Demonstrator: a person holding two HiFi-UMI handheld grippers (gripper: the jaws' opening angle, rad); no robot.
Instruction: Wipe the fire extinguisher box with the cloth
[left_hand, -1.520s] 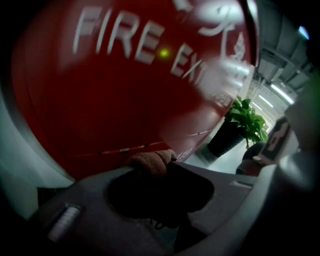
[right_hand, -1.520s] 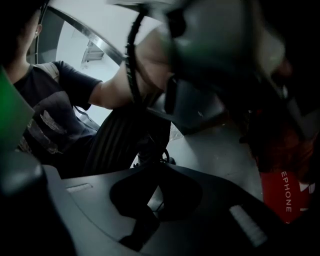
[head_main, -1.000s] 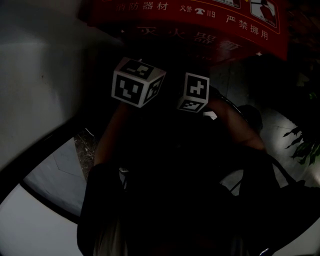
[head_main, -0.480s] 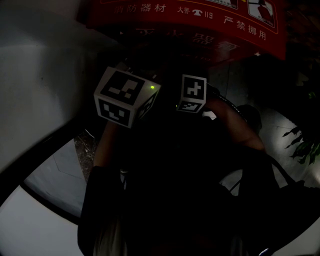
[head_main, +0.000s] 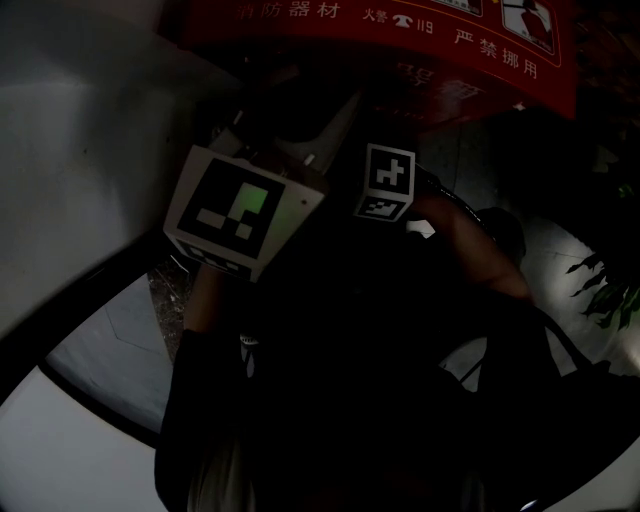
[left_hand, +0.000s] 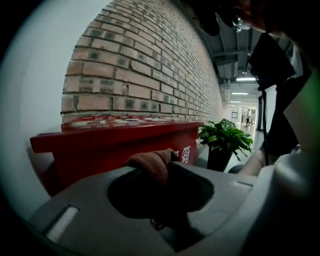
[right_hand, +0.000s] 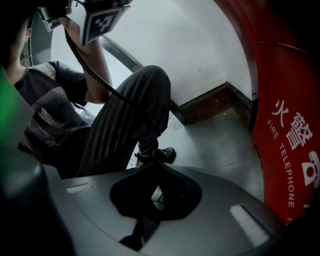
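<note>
The red fire extinguisher box (head_main: 400, 45) with white lettering fills the top of the head view. In the left gripper view its lid and front (left_hand: 120, 142) lie just ahead. My left gripper (left_hand: 165, 159) is shut on a reddish-brown cloth (left_hand: 151, 162), which bulges over the jaw tips a little short of the box's near edge. Its marker cube (head_main: 240, 212) shows large at the left of the head view. My right gripper (right_hand: 155, 165) is shut with nothing in it and points down at the floor, the box's red side (right_hand: 290, 130) at its right. Its cube (head_main: 388, 182) is below the box.
A brick wall (left_hand: 150, 70) rises behind the box and a white wall (head_main: 80, 150) stands to its left. A potted plant (left_hand: 225, 140) is to the box's right. The person's trouser leg (right_hand: 125, 120) and shoe (right_hand: 162, 155) are on the grey floor (right_hand: 215, 145).
The left gripper's cube has swung down-left and nearer the head camera, tilting so a different face shows. The right gripper's cube has stayed in place.
</note>
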